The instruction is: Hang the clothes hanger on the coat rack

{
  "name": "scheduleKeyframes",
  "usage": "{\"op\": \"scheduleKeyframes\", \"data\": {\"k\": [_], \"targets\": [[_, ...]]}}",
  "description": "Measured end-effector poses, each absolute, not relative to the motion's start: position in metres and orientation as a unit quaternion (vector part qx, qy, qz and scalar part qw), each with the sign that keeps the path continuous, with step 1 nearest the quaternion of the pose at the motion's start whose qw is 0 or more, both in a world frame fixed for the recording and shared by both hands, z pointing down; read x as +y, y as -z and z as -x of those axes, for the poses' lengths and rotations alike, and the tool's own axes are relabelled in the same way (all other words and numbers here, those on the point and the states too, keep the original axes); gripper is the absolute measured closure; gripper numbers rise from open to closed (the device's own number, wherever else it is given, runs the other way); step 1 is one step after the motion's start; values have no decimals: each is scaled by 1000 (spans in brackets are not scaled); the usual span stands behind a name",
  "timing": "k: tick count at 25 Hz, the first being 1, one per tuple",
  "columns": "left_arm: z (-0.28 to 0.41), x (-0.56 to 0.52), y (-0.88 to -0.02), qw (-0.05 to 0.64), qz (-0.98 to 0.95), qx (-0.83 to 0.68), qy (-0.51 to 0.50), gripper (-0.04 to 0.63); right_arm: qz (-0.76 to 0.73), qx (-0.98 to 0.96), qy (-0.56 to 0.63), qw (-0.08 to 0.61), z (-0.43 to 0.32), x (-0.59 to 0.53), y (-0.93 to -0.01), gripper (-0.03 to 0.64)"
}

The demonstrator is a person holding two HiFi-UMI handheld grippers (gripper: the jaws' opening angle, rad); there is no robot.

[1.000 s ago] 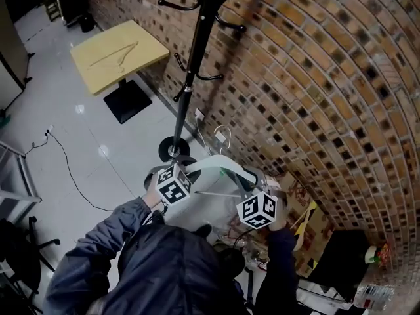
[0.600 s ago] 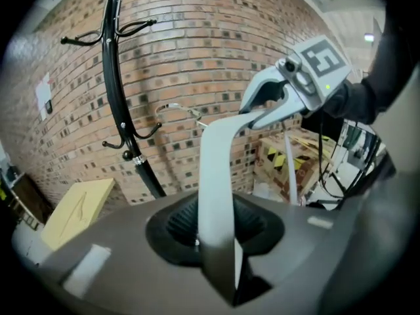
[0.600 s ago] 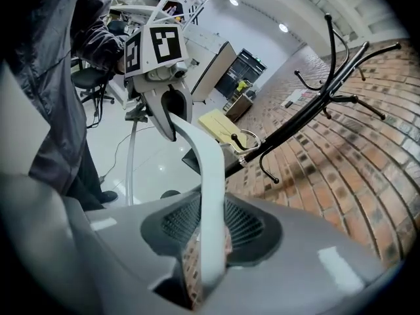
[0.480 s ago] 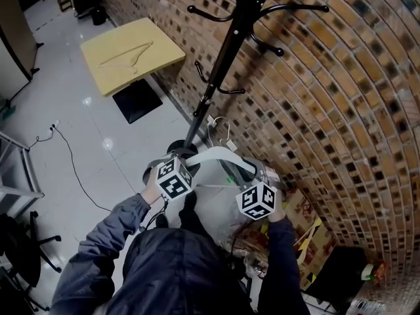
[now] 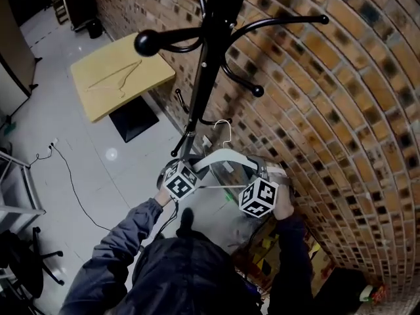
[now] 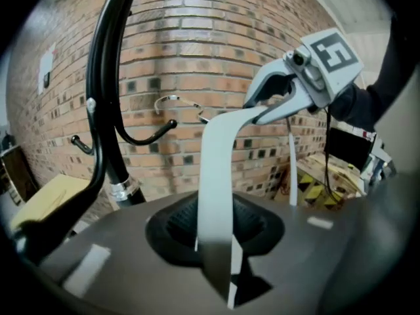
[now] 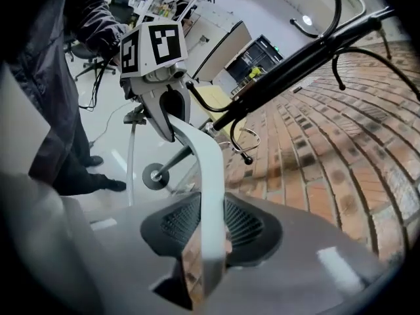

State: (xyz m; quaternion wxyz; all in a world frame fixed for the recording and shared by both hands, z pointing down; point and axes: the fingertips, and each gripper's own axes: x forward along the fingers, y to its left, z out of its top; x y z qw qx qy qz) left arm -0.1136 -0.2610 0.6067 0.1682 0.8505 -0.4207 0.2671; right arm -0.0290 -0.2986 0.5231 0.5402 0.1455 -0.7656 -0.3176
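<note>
Two grippers are clamped on one white hanger [image 5: 226, 157]. The left gripper [image 5: 195, 170] is closed on the hanger's left end and the right gripper [image 5: 262, 174] is closed on its right end. So the hanger is held up in the air on the near side of the rack [image 5: 209, 64]. Its thin wire hook [image 5: 225, 131] is pointed to the far side, toward the rack and the brick wall [image 5: 341, 110]. The hook is close to a low arm [image 6: 172, 123] of the rack, but it is not seen resting on any arm, so the hanging is judged not yet done.

Several things could go wrong from here. The hook could be pushed past the arm or bumped on the arm's round end, because the hook's mouth is small. The hanger could be tipped if one gripper is lifted more than the other. Then the hook would be turned sideways and would slide off. The ends look thin and smooth, so they could slip out of the jaws. If the jaws are opened too early, the hanger would be dropped to the floor [image 5: 59, 149]. The rack could also be rocked if it is hit hard.
</note>
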Motion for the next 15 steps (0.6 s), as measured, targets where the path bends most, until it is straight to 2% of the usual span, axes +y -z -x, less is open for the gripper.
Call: {"op": "scheduleKeyframes", "data": {"k": [7,12,15], "targets": [[102,-328,-634,221,-853,-438,-180,488,-118,-670,374,630,40,-363,-532,500],[107,-335,-675,224,-815,-498,-193,489,-90,-620,434,647,57,-362,-552,500],[111,-330,-694,229,-796,-521,-205,430,-72,-591,474,649,67,-352,-556,502]]}}
